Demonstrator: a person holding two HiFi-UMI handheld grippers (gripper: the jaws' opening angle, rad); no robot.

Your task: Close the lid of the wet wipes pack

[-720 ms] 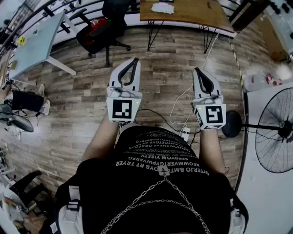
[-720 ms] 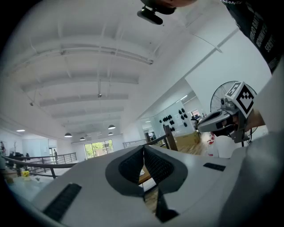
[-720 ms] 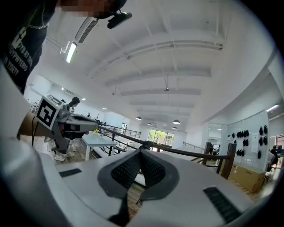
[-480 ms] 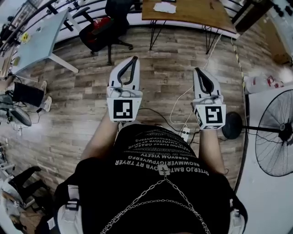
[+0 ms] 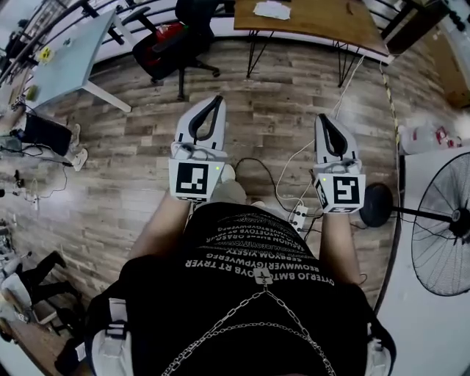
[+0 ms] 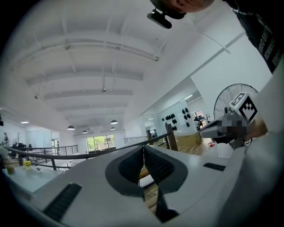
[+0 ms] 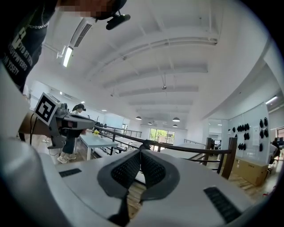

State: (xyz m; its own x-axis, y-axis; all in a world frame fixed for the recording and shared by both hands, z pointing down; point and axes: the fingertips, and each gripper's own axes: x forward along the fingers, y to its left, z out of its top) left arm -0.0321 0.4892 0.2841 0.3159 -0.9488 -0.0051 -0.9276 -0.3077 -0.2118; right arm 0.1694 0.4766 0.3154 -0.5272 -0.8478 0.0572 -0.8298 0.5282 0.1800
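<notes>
My left gripper and right gripper are held level side by side above the wooden floor, in front of the person's chest. Both are shut, the jaws touching with nothing between them; the left gripper view and the right gripper view show the same. A flat white thing lies on the wooden table far ahead; I cannot tell whether it is the wet wipes pack. Neither gripper is near it.
A black and red office chair stands ahead on the left beside a pale blue table. A standing fan is at the right. Cables and a power strip lie on the floor below the grippers.
In the head view the floor, chair and tables have slid slightly down and to the right. Both grippers keep the same shut, level pose in front of the body.
</notes>
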